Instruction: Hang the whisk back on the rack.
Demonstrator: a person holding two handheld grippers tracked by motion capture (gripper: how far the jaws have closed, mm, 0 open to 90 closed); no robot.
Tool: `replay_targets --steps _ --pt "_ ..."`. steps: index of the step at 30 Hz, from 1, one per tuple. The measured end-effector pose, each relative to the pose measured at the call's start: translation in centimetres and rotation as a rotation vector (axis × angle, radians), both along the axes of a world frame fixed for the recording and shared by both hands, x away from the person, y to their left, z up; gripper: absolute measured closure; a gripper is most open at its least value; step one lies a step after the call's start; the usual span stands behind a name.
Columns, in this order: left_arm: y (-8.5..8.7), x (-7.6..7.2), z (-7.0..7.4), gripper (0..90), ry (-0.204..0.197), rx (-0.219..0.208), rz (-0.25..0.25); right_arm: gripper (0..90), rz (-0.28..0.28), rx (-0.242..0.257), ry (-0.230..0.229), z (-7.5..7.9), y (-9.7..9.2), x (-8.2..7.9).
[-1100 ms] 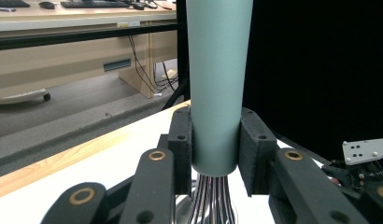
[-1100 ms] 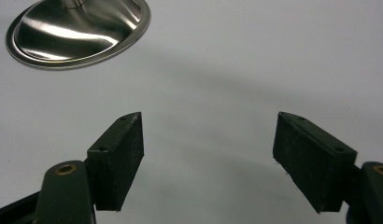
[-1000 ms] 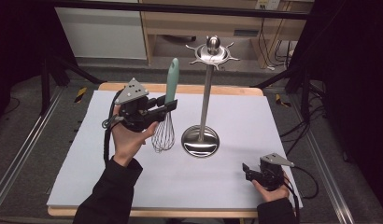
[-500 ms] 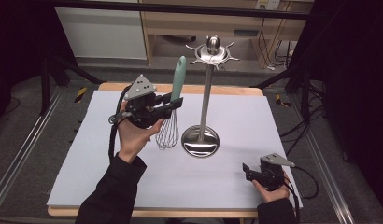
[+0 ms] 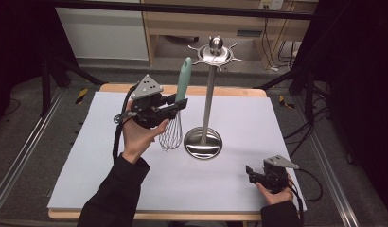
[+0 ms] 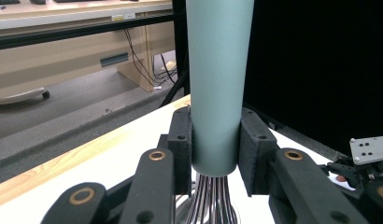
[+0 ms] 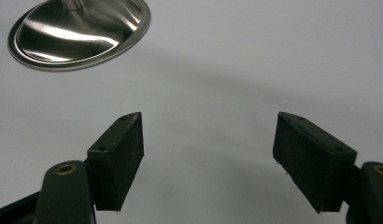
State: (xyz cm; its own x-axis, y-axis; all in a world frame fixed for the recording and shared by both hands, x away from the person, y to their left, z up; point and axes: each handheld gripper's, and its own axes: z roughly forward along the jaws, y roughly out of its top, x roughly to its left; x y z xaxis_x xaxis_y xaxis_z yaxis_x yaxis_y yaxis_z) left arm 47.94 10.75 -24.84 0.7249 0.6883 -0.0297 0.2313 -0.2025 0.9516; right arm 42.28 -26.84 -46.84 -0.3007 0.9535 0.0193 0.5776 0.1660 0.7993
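Observation:
A whisk (image 5: 175,118) with a pale green handle (image 6: 218,84) and wire loops hangs upright above the table, just left of the steel utensil stand (image 5: 208,85). My left gripper (image 5: 175,105) is shut on the lower end of that handle, and both pads (image 6: 181,149) press its sides. The wire loops (image 6: 213,200) hang below the jaws. The stand has a round base (image 5: 203,143) and a hooked crown (image 5: 215,52) on top. My right gripper (image 5: 251,172) rests low at the table's front right, open, with nothing between its fingers (image 7: 119,158).
A white sheet (image 5: 111,170) covers the wooden table. The stand's shiny base (image 7: 77,32) lies ahead of the right gripper. A black frame bar (image 5: 182,8) crosses behind the table, with wooden furniture and cables beyond it.
The left hand has carried the whisk a little rightward and higher, closer to the stand's pole. The right hand has kept still.

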Motion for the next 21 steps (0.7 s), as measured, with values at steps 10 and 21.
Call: replay_targets --steps 10,21 --pt "-0.6 0.3 0.1 68.7 0.004 0.026 0.005 25.1 0.001 0.003 0.001 0.0 0.0 0.0" --pt "-1.3 0.9 0.4 68.7 0.003 0.037 0.007 25.0 -0.001 0.006 0.001 0.0 0.0 0.0"
